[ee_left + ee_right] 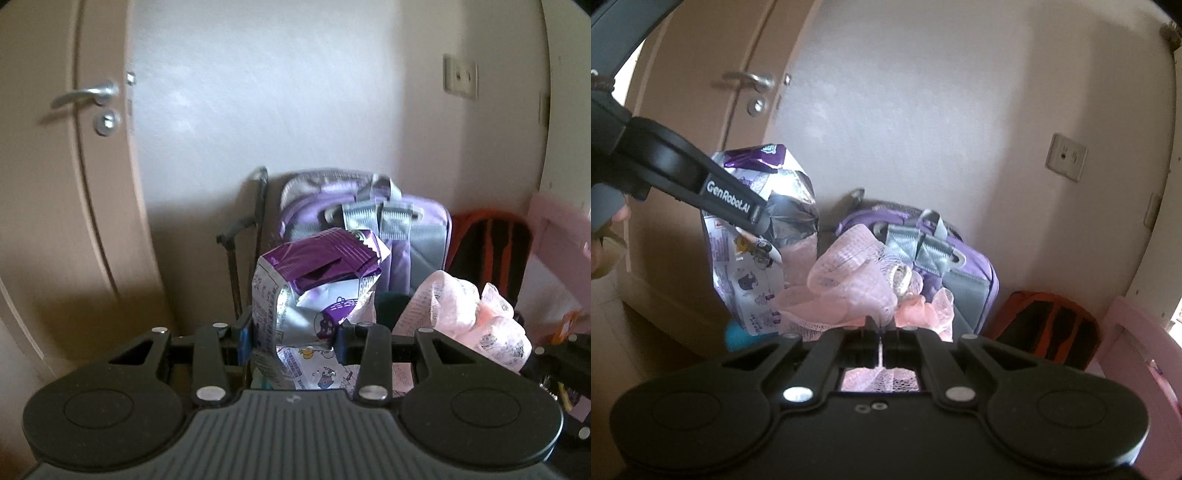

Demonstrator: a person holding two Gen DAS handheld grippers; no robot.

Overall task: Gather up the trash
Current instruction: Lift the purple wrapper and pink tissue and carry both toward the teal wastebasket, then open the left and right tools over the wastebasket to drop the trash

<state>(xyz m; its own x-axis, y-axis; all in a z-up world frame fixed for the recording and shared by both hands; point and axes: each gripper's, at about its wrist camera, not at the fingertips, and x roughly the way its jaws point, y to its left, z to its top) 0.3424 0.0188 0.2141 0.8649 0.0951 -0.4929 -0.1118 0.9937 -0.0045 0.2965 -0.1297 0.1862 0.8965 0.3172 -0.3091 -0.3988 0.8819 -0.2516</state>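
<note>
Gripping a crumpled purple snack bag (314, 295), left claw (295, 332), right claw (881, 332) clamped on pink mesh wrap (857, 280)

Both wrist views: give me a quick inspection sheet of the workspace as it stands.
Surface: floor barely seen, bottom left of the right view.
Job's things: purple snack bag in the left gripper; pink mesh wrapper in the right gripper.
Clutter: purple backpack and orange-black bag against the wall.
Grippers: left shut on the bag, right shut on the wrapper.
Cables: nothing seen.
Surroundings: door, wall socket, pink furniture.
</note>
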